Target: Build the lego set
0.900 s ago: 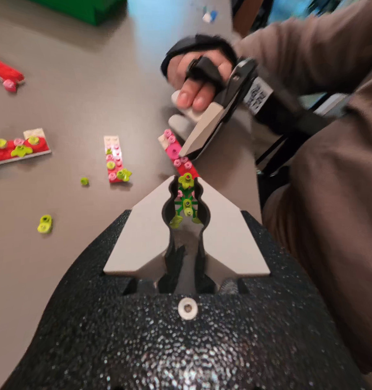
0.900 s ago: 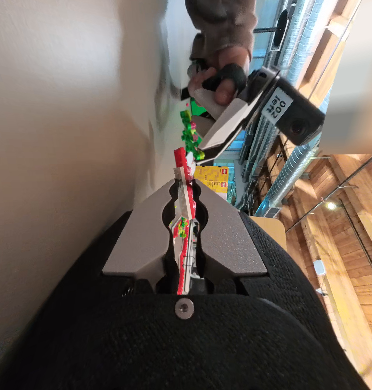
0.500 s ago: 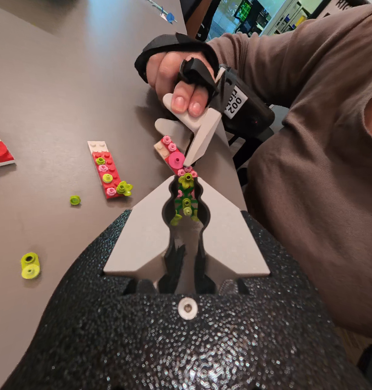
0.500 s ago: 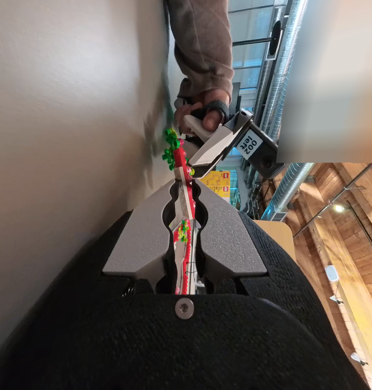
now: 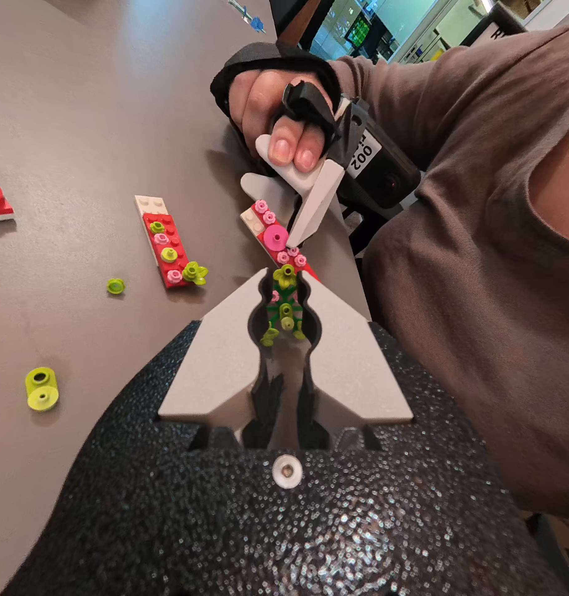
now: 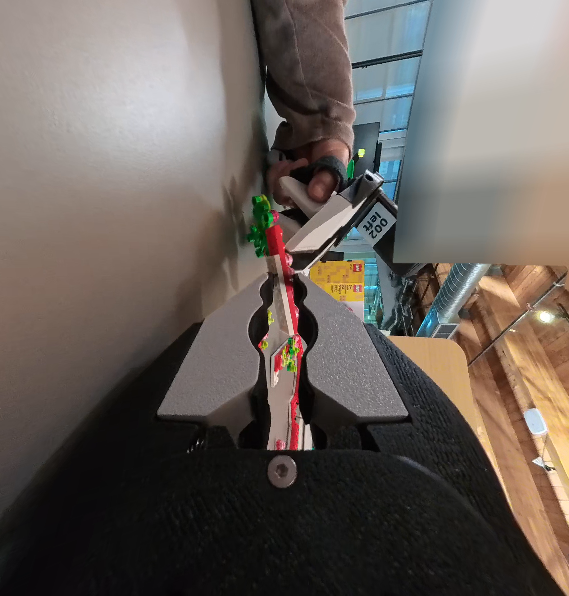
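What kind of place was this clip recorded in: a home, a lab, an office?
Probably an open-plan office or workshop space, not a home. The right wrist view shows exposed metal ducting and a timber-clad wall; the left wrist view shows a grey work table and a lit screen behind it.

Grey-brown table [image 5: 83, 113] fills the left wrist view. Small blue scraps [image 5: 255, 23] lie near its far edge. Right wrist view: yellow boxes [image 6: 338, 279], silver duct [image 6: 454, 290], wooden ceiling [image 6: 518, 338], lit lamp [image 6: 544, 316].
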A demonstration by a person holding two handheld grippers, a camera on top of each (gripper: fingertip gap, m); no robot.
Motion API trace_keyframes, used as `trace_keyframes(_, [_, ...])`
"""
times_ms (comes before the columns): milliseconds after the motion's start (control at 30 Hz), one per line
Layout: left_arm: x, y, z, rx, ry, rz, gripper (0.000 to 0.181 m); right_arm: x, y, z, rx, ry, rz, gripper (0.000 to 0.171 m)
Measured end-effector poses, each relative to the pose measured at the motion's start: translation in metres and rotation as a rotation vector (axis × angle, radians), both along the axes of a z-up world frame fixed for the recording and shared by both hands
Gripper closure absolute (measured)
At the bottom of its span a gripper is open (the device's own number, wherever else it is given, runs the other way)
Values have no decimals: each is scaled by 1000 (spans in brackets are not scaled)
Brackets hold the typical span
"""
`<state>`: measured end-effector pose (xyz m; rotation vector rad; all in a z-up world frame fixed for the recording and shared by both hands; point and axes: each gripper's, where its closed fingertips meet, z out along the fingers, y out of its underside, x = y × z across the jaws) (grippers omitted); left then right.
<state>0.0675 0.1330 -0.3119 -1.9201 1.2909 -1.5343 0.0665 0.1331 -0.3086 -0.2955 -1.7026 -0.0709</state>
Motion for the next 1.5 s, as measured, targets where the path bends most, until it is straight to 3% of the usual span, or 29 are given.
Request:
trace_keyframes(467, [0,-3,-4,-24,17,-18,169,-2,1,-3,-6,-19,-10,161])
trace_keyframes(1500, [0,10,-10,55,65,77,170,-3,17,-9,-249,-58,-125,161])
